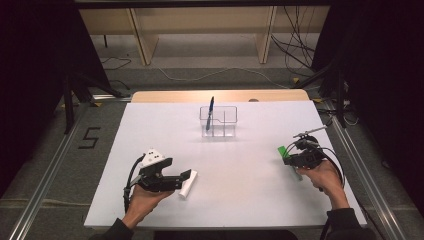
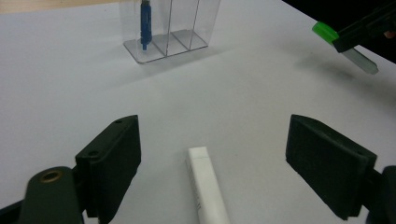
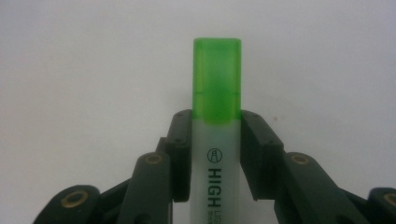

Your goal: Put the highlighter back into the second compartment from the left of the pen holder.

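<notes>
Right tool [image 3: 215,154] clamps green highlighter [image 3: 216,79]; left tool [image 2: 212,163] wide open; clear organizer [image 1: 218,121] holds blue pen [image 1: 210,107].

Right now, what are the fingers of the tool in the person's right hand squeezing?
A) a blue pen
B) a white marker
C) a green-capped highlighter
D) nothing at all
C: in the right gripper view the right gripper has its fingers pressed on both sides of the green-capped highlighter, while the blue pen stands in the clear holder and the white marker lies on the table.
</notes>
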The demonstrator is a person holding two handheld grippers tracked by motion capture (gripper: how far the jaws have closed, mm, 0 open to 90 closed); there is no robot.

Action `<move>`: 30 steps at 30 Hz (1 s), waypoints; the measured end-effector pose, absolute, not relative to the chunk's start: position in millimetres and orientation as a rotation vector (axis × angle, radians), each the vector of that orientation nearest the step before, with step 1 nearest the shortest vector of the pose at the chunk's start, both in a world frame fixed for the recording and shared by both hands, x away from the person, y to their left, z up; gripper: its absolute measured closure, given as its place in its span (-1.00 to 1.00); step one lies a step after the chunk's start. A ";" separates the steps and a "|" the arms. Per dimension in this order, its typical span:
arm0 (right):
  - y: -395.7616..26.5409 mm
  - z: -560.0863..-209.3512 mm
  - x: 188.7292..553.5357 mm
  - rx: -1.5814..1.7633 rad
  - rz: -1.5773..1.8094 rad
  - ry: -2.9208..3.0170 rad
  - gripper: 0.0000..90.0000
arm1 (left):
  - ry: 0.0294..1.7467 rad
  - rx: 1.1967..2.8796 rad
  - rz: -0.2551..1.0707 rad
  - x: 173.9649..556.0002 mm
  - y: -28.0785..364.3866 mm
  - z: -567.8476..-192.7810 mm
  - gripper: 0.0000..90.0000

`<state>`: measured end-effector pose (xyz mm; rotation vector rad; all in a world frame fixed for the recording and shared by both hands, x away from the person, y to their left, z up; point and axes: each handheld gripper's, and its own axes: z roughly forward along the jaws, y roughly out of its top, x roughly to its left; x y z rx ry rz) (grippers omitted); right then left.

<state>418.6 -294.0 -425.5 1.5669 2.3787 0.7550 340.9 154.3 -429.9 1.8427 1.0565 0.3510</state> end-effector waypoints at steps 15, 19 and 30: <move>-269.9 -394.5 413.6 1.375 1.100 2.151 0.50 | 1.059 1.839 0.342 340.8 154.6 -430.7 -0.61; -257.8 -386.6 418.8 1.326 1.167 2.104 0.49 | 1.064 1.838 0.338 341.3 155.2 -431.1 -0.62; -208.5 -368.8 450.0 1.249 1.268 2.014 0.49 | 1.054 1.835 0.338 340.8 155.5 -430.1 -0.65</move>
